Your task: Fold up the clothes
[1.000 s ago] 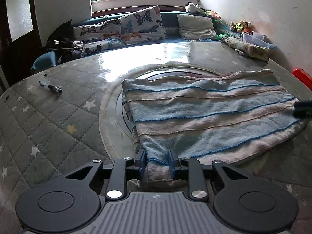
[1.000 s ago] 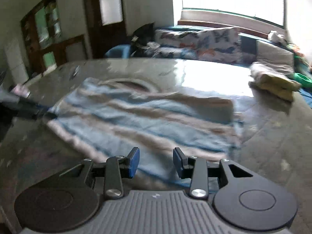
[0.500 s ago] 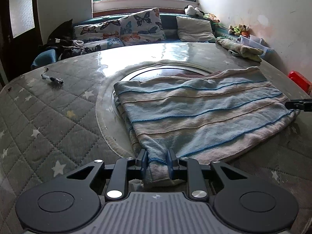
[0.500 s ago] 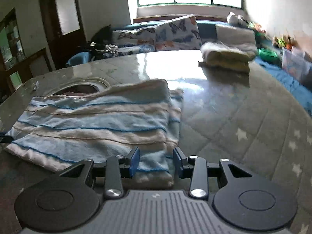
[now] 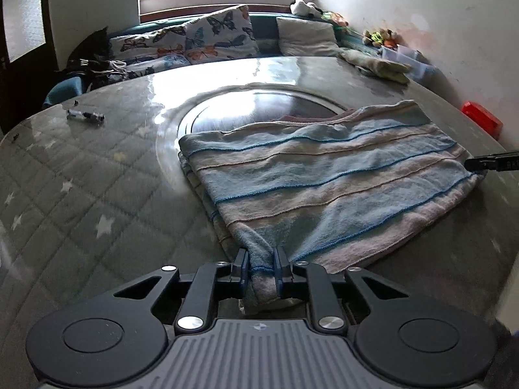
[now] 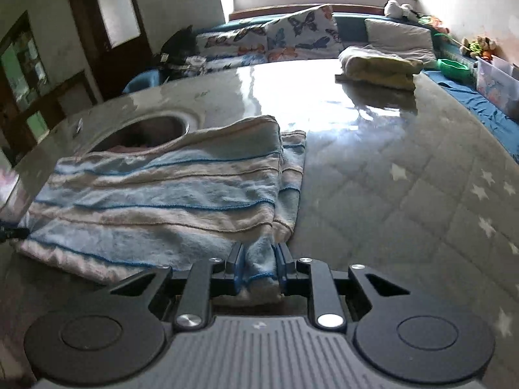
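A grey quilted star-printed table cover (image 5: 81, 194) under clear glossy plastic fills the foreground, with butterfly-print cushions (image 5: 220, 35) under the window beyond. The folded blue-and-beige striped towel (image 5: 324, 181) lies across the round recess (image 5: 259, 107) at the table's middle. The left gripper (image 5: 262, 265) pinches the towel's near left corner; the right gripper (image 6: 258, 267) is clamped on its near right corner. Beyond the towel lies a folded yellowish cloth (image 6: 379, 66).
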Motion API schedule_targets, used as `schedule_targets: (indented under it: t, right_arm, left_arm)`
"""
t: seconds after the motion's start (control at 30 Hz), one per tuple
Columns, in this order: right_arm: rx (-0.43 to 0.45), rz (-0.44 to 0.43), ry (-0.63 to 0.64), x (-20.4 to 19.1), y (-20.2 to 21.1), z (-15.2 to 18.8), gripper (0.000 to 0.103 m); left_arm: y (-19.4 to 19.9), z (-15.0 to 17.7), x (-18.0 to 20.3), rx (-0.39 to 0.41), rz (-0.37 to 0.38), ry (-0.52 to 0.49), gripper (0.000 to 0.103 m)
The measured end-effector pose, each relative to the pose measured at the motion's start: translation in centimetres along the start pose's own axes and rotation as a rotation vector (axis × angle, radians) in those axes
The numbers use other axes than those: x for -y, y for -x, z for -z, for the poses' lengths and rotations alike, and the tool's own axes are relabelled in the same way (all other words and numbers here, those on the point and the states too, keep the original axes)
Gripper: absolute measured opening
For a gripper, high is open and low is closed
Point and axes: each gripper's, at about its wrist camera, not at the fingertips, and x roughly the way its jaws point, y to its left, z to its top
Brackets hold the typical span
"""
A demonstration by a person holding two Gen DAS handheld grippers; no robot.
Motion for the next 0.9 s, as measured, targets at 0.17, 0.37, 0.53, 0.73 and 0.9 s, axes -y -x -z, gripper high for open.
schedule_targets:
  t: [0.17,0.37,0.53,0.73,0.9]
  right_arm:
    - [0.019,0.014,0.031,-0.1,2.0,-0.5,0.027]
    - [0.091,-0.025,0.056,-1.3,1.2,-3.9,0.027]
    - [0.097,-0.044,0.084,-2.8,-2.5,-6.7,0.027]
    - [0.075,-0.017,0.056,-2.9,-7.0,-8.9,0.026]
    - [0.052,0.017,0.0,-1.4,-8.8,-9.0,0.018]
  left_arm:
    - [1.5,0.0,-0.7,0.021,-0.002,-0.01,0.021]
    - [2.0,-2.4,-1.6,0.097,-0.032,-0.001,0.023]
    - [0.1,-4.3,-2.1,0.103,-0.034,0.024,0.023]
    - [-2.4,-6.6,-2.6,0.106,-0.034,0.05,0.022]
    - [-5.4,-8.2,-2.9,0.082,-0.031,0.037,0.022]
